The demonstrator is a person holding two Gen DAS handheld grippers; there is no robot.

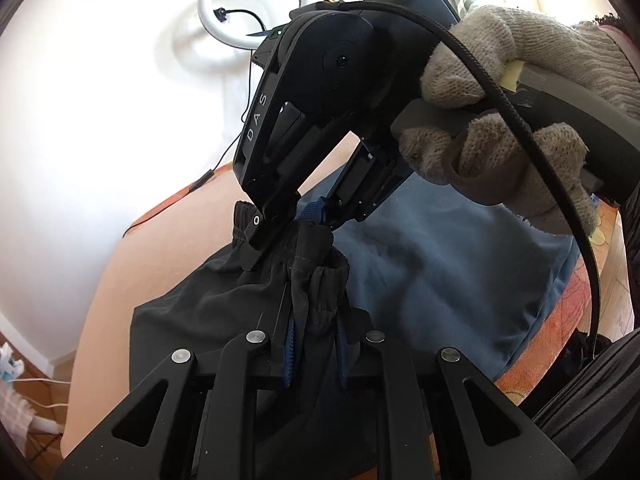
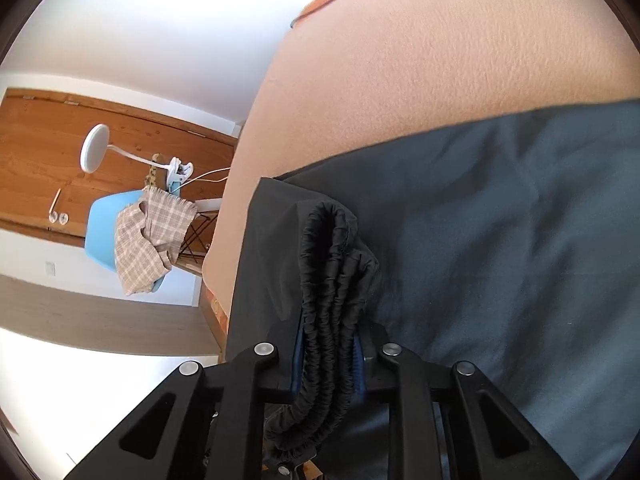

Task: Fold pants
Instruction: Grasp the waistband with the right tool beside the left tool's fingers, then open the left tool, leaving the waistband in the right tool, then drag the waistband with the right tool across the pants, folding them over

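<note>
Pants pinched at the waistband by both grippers

Pants (image 1: 208, 312), dark grey with a gathered elastic waistband (image 2: 328, 280), lie on a blue cloth (image 2: 500, 240) spread over a peach-coloured blanket (image 2: 420, 60). The left gripper (image 1: 314, 356) is clamped on a bunched part of the waistband, blue pads pressing the fabric from both sides. The right gripper (image 1: 296, 232) slants down from the upper right, jaws closed on the same band just beyond the left one; its own view shows the folded elastic squeezed between the fingers. A gloved right hand (image 1: 500, 128) wraps the handle, a black cable (image 1: 560, 184) looping past it. A ring light (image 1: 250, 8) hangs on the white wall.
</note>
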